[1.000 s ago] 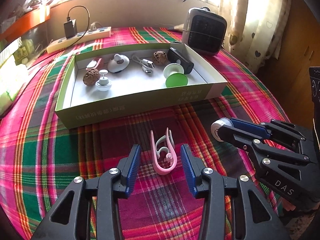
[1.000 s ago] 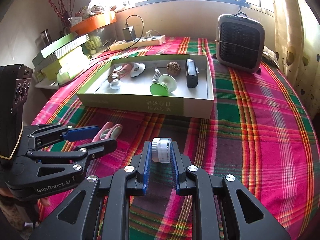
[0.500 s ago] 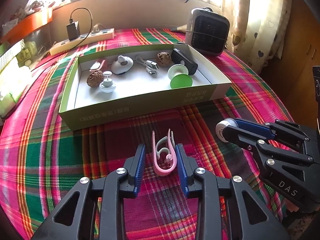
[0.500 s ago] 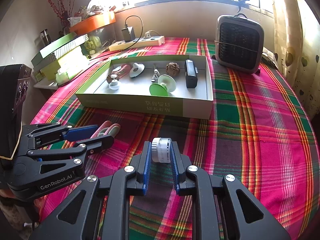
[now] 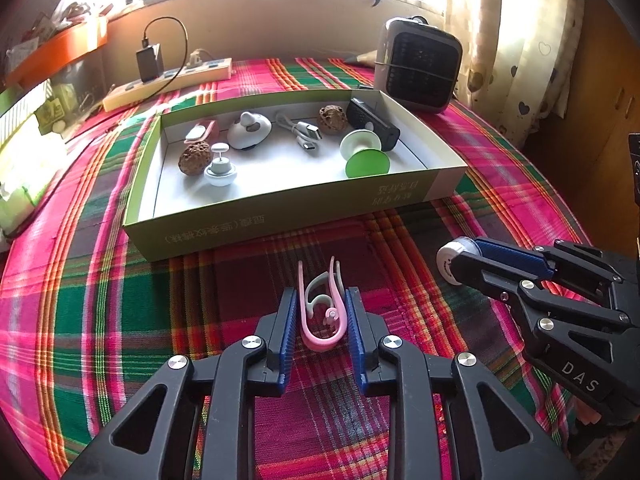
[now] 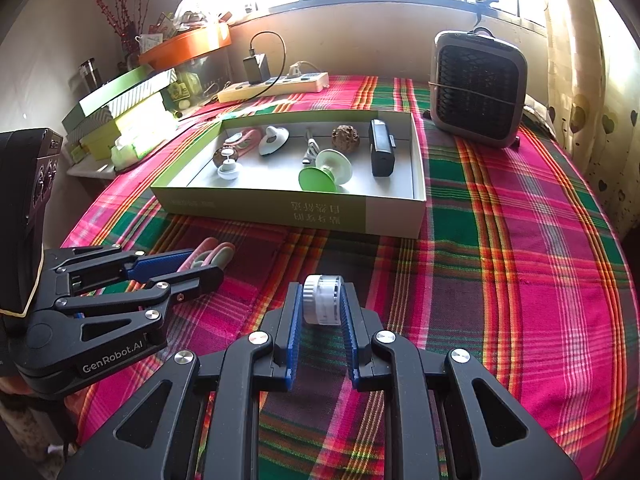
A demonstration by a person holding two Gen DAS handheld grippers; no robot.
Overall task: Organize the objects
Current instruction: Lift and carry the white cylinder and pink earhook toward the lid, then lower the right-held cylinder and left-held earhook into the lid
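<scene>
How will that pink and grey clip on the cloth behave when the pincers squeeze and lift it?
The pink clip is a thin open loop, so it probably flexes as the left gripper closes on its sides. It looks like light plastic, easy to lift. Its smooth curved arms might slip or twist between the pads.

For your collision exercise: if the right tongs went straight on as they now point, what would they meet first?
Probably the plaid tablecloth just ahead, since the right tongs, gripping a white cylindrical jar, point downward; beyond lies the green cardboard box's wall.
</scene>
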